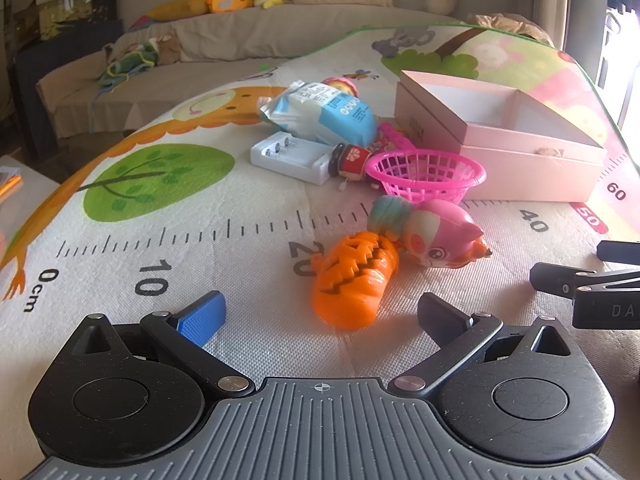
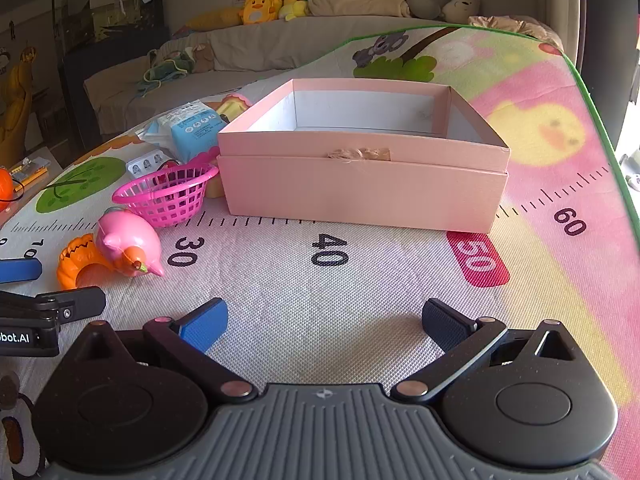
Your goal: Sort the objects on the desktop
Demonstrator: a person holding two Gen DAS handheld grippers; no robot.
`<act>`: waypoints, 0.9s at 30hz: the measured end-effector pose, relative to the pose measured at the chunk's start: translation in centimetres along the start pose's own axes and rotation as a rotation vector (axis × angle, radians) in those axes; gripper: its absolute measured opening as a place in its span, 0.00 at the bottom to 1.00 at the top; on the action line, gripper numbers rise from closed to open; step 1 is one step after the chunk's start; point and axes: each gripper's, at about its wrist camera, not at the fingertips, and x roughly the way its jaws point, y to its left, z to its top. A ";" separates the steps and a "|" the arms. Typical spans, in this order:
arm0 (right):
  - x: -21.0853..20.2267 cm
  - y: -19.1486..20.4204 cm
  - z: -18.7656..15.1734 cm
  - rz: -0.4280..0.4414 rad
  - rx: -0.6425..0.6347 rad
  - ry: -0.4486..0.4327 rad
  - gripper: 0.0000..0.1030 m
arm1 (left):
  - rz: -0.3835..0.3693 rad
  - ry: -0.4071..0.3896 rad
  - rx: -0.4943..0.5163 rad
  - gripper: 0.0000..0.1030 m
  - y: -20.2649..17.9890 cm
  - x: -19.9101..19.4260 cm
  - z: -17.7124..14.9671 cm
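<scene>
From the left wrist view, the left gripper (image 1: 320, 314) hangs over the play mat (image 1: 168, 240) with its jaws spread wide and nothing between them. Just ahead of it lies an orange pumpkin toy (image 1: 354, 280), touching a pink cartoon figure (image 1: 434, 236) that lies on its side. Behind those sit a pink basket (image 1: 426, 176), a white battery charger (image 1: 290, 156), a small doll (image 1: 350, 160) and a blue-and-white pouch (image 1: 320, 110), all bunched together beside the pink box (image 1: 520, 160). The box looks empty from here, so the sorting seems to be at its very start: no item is gripped and none is stowed. The pumpkin toy is the nearest candidate; taking it would call for easing forward and down until the fingers straddle its body, then closing.

From the right wrist view, the right gripper (image 2: 324, 320) is likewise spread wide and empty, facing the pink box (image 2: 360, 188) across a bare stretch of mat (image 2: 320, 300). The box's inside shows only white walls. The loose toys lie off to the left: the basket (image 2: 168, 196), the pink figure (image 2: 128, 244) and the pumpkin toy (image 2: 80, 264), with the left gripper's finger (image 2: 20, 270) close by them. This hand is well placed to steady the box or receive an item, though nothing lies within its immediate reach.
</scene>
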 end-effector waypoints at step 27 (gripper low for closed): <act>0.5 0.6 1.0 -0.041 0.024 0.080 1.00 | -0.018 0.021 0.006 1.00 0.0 0.4 0.3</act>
